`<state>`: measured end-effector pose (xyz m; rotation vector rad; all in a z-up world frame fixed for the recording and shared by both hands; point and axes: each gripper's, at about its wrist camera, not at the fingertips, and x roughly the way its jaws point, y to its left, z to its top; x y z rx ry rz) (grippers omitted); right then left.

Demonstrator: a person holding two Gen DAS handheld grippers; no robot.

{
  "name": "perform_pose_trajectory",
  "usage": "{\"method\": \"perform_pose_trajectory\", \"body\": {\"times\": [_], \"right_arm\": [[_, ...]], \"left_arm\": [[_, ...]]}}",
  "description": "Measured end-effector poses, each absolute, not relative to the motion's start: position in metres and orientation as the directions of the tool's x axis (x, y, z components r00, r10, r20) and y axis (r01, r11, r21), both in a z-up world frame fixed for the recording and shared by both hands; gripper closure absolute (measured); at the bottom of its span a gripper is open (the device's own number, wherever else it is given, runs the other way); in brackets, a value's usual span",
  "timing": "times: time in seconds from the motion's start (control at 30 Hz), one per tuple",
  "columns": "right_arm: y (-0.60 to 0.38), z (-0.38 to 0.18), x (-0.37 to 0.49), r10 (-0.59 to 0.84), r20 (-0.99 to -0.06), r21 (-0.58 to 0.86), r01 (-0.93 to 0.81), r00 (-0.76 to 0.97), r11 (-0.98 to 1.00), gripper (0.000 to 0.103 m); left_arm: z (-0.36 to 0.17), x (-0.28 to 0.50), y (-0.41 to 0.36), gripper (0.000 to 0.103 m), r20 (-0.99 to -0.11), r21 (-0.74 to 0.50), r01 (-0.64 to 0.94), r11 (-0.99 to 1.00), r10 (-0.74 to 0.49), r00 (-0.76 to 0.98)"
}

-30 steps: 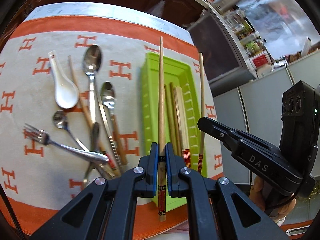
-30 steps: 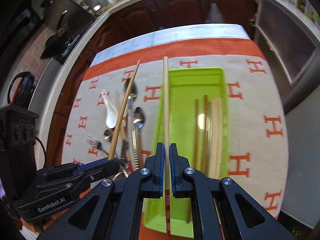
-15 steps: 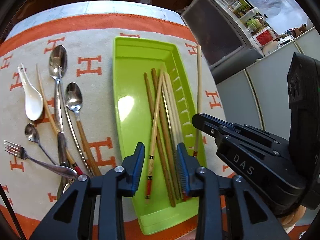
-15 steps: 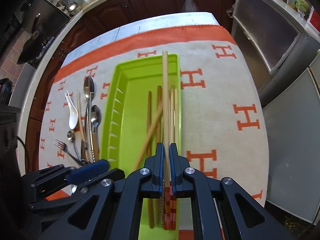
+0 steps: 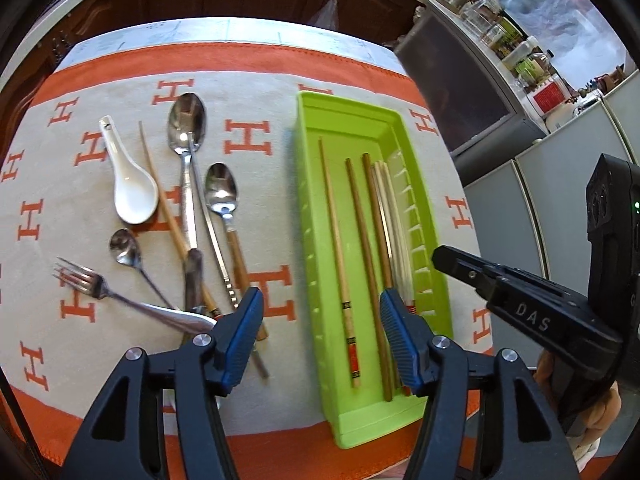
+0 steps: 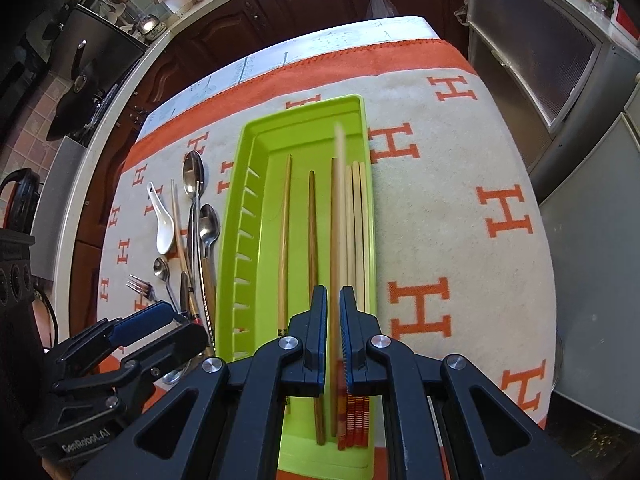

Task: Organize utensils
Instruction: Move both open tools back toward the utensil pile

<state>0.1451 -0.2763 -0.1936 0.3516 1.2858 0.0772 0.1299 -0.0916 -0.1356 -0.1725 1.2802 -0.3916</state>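
Observation:
A lime green tray [image 5: 303, 184] [image 6: 236, 208] lies on the orange-patterned cloth and holds several chopsticks. My left gripper [image 5: 320, 296] [image 6: 176, 322] hangs over the tray's near left wall. Its jaws are opening and nothing is between them. A light chopstick with a red end [image 5: 338, 248] [image 6: 285, 232] lies flat in the tray below it. My right gripper [image 6: 334, 292] [image 5: 444, 258] is over the tray's right side, shut on a pale chopstick [image 6: 340, 200] whose far tip is blurred. Left of the tray lie a white ceramic spoon [image 5: 132, 192], metal spoons [image 5: 187, 120], a fork [image 5: 80, 280] and one chopstick [image 5: 160, 192].
The cloth [image 6: 440, 208] has bare room right of the tray up to the table's right edge. Grey cabinets [image 5: 540, 208] stand beyond that edge. Dark wooden cupboards [image 6: 304, 4] line the far side. The loose cutlery overlaps in a pile near the left gripper.
The left gripper let go of its chopstick, which now lies flat in the tray, and its jaws spread wide. The right gripper sank over the tray's right side, its chopstick still between the jaws.

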Motion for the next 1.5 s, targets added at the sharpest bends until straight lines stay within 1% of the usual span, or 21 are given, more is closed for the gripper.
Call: {"method": "perform_pose_trajectory", "body": {"times": [0.03, 0.1, 0.13, 0.17, 0.3, 0.63, 0.7, 0.77, 0.83, 0.87, 0.9, 0.93, 0.97, 1.03, 1.2, 1.27, 1.33, 1.37, 1.5], "right_arm": [[-0.277, -0.193, 0.144, 0.248, -0.925, 0.298, 0.143, 0.288, 0.944, 0.096], [-0.278, -0.191, 0.143, 0.24, -0.925, 0.293, 0.151, 0.296, 0.944, 0.091], [-0.279, -0.19, 0.142, 0.236, -0.924, 0.291, 0.155, 0.3, 0.944, 0.081], [-0.279, -0.189, 0.141, 0.233, -0.923, 0.291, 0.159, 0.308, 0.943, 0.075], [-0.274, -0.182, 0.137, 0.236, -0.915, 0.294, 0.138, 0.327, 0.946, 0.075], [-0.253, -0.168, 0.13, 0.253, -0.909, 0.3, 0.099, 0.332, 0.949, 0.075], [-0.248, -0.166, 0.129, 0.258, -0.906, 0.304, 0.092, 0.334, 0.948, 0.073], [-0.242, -0.163, 0.129, 0.261, -0.905, 0.302, 0.077, 0.338, 0.95, 0.068], [-0.236, -0.159, 0.129, 0.254, -0.903, 0.292, 0.06, 0.347, 0.954, 0.067], [-0.232, -0.157, 0.128, 0.254, -0.901, 0.289, 0.051, 0.351, 0.956, 0.067], [-0.228, -0.154, 0.128, 0.253, -0.899, 0.286, 0.042, 0.357, 0.957, 0.066], [-0.224, -0.152, 0.128, 0.249, -0.898, 0.281, 0.036, 0.363, 0.959, 0.065], [-0.219, -0.149, 0.129, 0.245, -0.896, 0.274, 0.027, 0.37, 0.961, 0.064], [-0.21, -0.145, 0.13, 0.237, -0.895, 0.257, 0.002, 0.377, 0.967, 0.063], [-0.174, -0.138, 0.14, 0.258, -0.892, 0.242, -0.092, 0.37, 0.966, 0.063], [-0.159, -0.14, 0.149, 0.273, -0.895, 0.246, -0.121, 0.353, 0.962, 0.064], [-0.143, -0.146, 0.161, 0.302, -0.898, 0.268, -0.148, 0.321, 0.952, 0.068], [-0.136, -0.15, 0.167, 0.308, -0.902, 0.273, -0.152, 0.304, 0.95, 0.074], [-0.114, -0.175, 0.194, 0.295, -0.927, 0.265, -0.15, 0.232, 0.952, 0.078]], "left_arm": [[-0.135, 0.129, -0.087, 0.043, -0.899, -0.328, 0.182, 0.927, -0.366, 0.243], [-0.132, 0.126, -0.078, 0.042, -0.901, -0.303, 0.174, 0.937, -0.341, 0.268], [-0.131, 0.125, -0.074, 0.042, -0.902, -0.287, 0.171, 0.942, -0.326, 0.284], [-0.13, 0.124, -0.072, 0.042, -0.902, -0.275, 0.17, 0.946, -0.315, 0.295], [-0.122, 0.119, -0.058, 0.042, -0.901, -0.216, 0.158, 0.963, -0.259, 0.349], [-0.112, 0.112, -0.041, 0.041, -0.899, -0.145, 0.134, 0.98, -0.187, 0.395], [-0.111, 0.112, -0.036, 0.041, -0.898, -0.146, 0.128, 0.981, -0.186, 0.398], [-0.109, 0.112, -0.028, 0.041, -0.894, -0.151, 0.118, 0.982, -0.186, 0.408], [-0.106, 0.112, -0.019, 0.04, -0.887, -0.146, 0.099, 0.984, -0.175, 0.427], [-0.104, 0.112, -0.012, 0.038, -0.882, -0.139, 0.085, 0.987, -0.162, 0.443], [-0.102, 0.113, -0.008, 0.031, -0.877, -0.136, 0.075, 0.988, -0.155, 0.454], [-0.101, 0.113, -0.003, 0.027, -0.871, -0.136, 0.063, 0.989, -0.149, 0.468], [-0.097, 0.112, 0.005, 0.026, -0.858, -0.139, 0.048, 0.989, -0.145, 0.493], [-0.093, 0.112, 0.014, 0.026, -0.842, -0.131, 0.034, 0.991, -0.13, 0.524], [-0.085, 0.114, 0.031, 0.026, -0.803, -0.097, 0.024, 0.995, -0.092, 0.589], [-0.086, 0.117, 0.038, 0.026, -0.8, -0.095, 0.015, 0.995, -0.085, 0.593], [-0.09, 0.12, 0.042, 0.026, -0.808, -0.115, 0.014, 0.993, -0.102, 0.58], [-0.093, 0.122, 0.046, 0.026, -0.813, -0.13, 0.012, 0.991, -0.114, 0.57], [-0.106, 0.124, 0.055, 0.026, -0.839, -0.153, -0.001, 0.988, -0.129, 0.529]]}}
